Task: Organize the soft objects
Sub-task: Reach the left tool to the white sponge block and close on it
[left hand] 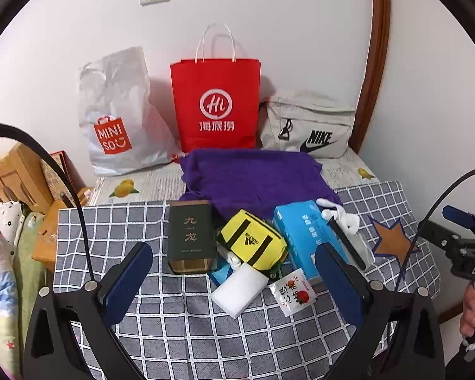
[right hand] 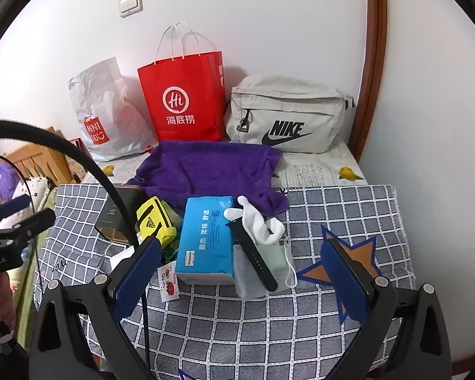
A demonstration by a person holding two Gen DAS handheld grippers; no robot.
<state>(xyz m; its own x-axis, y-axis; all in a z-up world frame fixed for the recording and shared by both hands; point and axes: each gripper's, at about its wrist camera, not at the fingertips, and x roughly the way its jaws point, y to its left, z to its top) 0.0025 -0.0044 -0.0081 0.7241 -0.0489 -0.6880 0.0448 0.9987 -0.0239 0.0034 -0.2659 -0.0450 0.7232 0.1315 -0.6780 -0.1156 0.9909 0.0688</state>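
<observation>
A pile lies on the grey checked cloth (left hand: 174,326): a purple towel (left hand: 253,177) (right hand: 205,171), a yellow Adidas pouch (left hand: 253,242) (right hand: 155,221), a blue tissue pack (left hand: 304,237) (right hand: 205,240), a white sock (right hand: 259,224) (left hand: 342,218), a white sponge (left hand: 237,288), a face mask (right hand: 269,262) and a black watch strap (right hand: 253,253). My left gripper (left hand: 234,285) is open and empty, hovering just before the pile. My right gripper (right hand: 247,281) is open and empty, in front of the tissue pack and mask.
Against the wall stand a Miniso plastic bag (left hand: 117,120), a red paper bag (left hand: 215,101) and a grey Nike bag (left hand: 307,126). A dark green box (left hand: 191,237) and a small snack packet (left hand: 293,291) lie in the pile. Wooden furniture (left hand: 12,174) is at the left.
</observation>
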